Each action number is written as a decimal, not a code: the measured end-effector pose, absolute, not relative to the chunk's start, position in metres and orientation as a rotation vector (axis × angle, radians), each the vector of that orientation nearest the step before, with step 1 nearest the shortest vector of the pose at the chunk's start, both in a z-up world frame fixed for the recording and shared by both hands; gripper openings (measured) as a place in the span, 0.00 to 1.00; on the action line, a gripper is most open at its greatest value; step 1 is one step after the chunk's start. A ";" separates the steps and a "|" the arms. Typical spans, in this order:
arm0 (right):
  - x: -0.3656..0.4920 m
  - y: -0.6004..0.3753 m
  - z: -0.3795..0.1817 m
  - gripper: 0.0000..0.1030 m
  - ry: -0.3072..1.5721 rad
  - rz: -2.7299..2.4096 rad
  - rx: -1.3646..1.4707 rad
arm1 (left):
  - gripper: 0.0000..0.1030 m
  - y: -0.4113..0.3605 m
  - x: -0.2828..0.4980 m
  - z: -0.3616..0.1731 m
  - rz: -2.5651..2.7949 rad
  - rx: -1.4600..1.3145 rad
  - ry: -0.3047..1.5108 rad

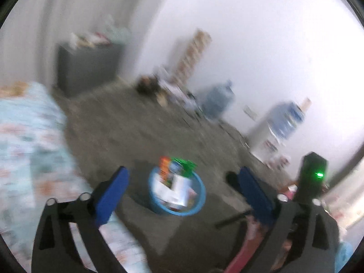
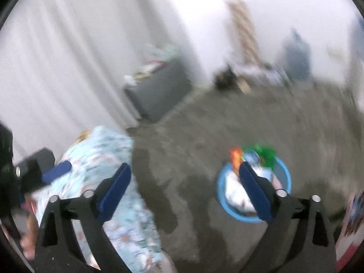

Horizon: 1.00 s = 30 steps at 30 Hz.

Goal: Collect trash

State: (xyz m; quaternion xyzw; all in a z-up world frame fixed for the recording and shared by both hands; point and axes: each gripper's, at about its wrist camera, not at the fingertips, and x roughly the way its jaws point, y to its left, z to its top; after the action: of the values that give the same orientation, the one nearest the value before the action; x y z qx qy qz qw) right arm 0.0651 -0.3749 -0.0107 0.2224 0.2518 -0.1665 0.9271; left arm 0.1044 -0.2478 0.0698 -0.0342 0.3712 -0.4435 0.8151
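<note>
Blue-padded fingers frame both of my views, blurred by motion. On the left wrist view I see water jugs against the far wall and the other tool's black body with a green light; the right wrist view gives me more of the pale curtain and the flowered bedcover. My left gripper is spread wide and holds nothing, with the blue basin on the grey floor between its fingers, well beyond them. My right gripper is equally wide and empty; its right finger overlaps the basin. Wrappers in white, orange and green fill the basin to the rim.
</note>
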 end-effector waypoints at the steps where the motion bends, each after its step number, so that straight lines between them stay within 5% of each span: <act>1: 0.066 -0.359 -0.002 0.92 0.502 -0.318 0.416 | 0.95 -0.227 0.101 0.074 -0.905 -0.077 0.768; 14: 0.086 -0.168 0.038 0.92 0.545 -0.100 0.199 | 0.95 0.031 0.026 0.061 -0.124 0.003 0.614; 21: 0.098 -0.092 -0.005 0.92 0.780 -0.125 0.093 | 0.95 0.072 0.004 0.014 0.012 -0.021 0.710; 30: 0.083 -0.055 -0.028 0.92 0.840 -0.213 -0.036 | 0.95 0.070 -0.010 -0.018 -0.014 -0.014 0.869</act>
State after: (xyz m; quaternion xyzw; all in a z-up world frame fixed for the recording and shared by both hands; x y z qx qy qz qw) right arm 0.0827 -0.0547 -0.0281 -0.0172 0.4072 -0.1031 0.9074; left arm -0.0101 0.0699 -0.0184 -0.0069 0.4208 -0.0069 0.9071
